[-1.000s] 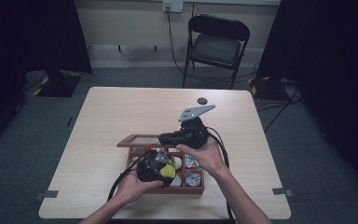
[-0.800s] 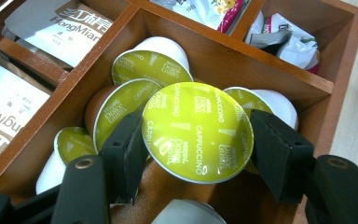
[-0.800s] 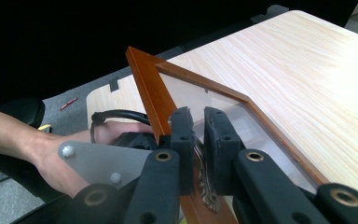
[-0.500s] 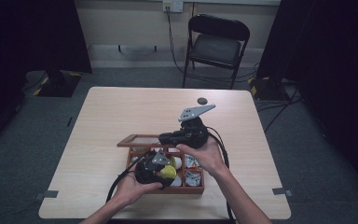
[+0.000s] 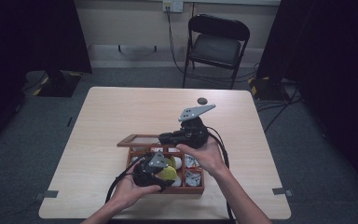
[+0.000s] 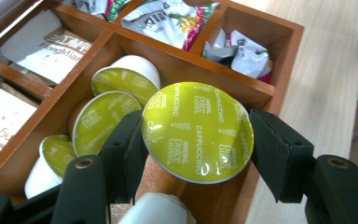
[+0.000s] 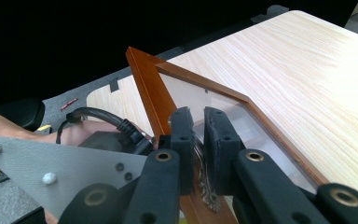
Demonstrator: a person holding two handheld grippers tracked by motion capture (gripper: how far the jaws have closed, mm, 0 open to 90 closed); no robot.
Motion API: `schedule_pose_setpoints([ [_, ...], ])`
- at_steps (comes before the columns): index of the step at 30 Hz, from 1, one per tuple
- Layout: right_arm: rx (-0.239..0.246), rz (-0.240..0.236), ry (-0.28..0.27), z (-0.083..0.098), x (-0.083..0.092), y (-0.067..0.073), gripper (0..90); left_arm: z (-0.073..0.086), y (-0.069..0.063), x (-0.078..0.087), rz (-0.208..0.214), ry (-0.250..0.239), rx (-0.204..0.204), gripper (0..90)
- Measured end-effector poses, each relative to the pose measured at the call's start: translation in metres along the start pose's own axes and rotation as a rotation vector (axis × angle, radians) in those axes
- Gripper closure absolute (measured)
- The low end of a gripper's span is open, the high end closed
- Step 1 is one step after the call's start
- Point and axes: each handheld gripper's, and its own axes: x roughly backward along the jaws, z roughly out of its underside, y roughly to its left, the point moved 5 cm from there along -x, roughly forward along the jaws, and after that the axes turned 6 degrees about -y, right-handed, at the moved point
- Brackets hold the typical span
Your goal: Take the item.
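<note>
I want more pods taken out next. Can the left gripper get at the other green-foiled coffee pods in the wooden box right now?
Probably not yet: the left gripper already grips a green-foiled pod. The others lie uncovered, the glass lid held open by the right gripper.

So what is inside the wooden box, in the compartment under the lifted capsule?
In the wooden box, three more green-lidded capsules lie in that compartment. The held capsule and the left gripper cover the near part. Neighbouring compartments hold sachets.

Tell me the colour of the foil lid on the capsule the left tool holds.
Yellow-green capsule lid with white lettering, clearest in the left gripper view.
</note>
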Motion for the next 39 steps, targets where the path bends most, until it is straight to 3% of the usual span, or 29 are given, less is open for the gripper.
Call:
schedule_pose_setpoints([
  [4, 0.001, 0.000, 0.000, 0.000, 0.000, 0.000, 82.3, 0.000, -0.003, 0.005, 0.002, -0.026, 0.007, 38.8],
  [11, 0.001, 0.000, 0.000, 0.000, 0.000, 0.000, 82.3, 0.005, -0.007, 0.012, 0.012, -0.022, -0.006, 38.9],
  [16, 0.000, 0.000, 0.000, 0.000, 0.000, 0.000, 82.3, 0.005, -0.007, 0.020, 0.015, -0.064, 0.020, 38.9],
  [18, 0.000, 0.000, 0.000, 0.000, 0.000, 0.000, 82.3, 0.006, -0.006, 0.023, 0.010, -0.055, 0.014, 38.9],
  [19, 0.000, 0.000, 0.000, 0.000, 0.000, 0.000, 82.3, 0.006, -0.007, 0.022, 0.009, -0.077, 0.028, 38.9],
  [28, 0.004, -0.001, -0.001, 0.000, 0.000, 0.001, 82.3, 0.010, -0.009, 0.036, 0.021, -0.106, 0.053, 38.9],
  [39, 0.011, -0.001, -0.001, 0.001, 0.000, 0.001, 82.3, 0.015, -0.004, 0.047, 0.002, -0.101, 0.064, 38.9],
])
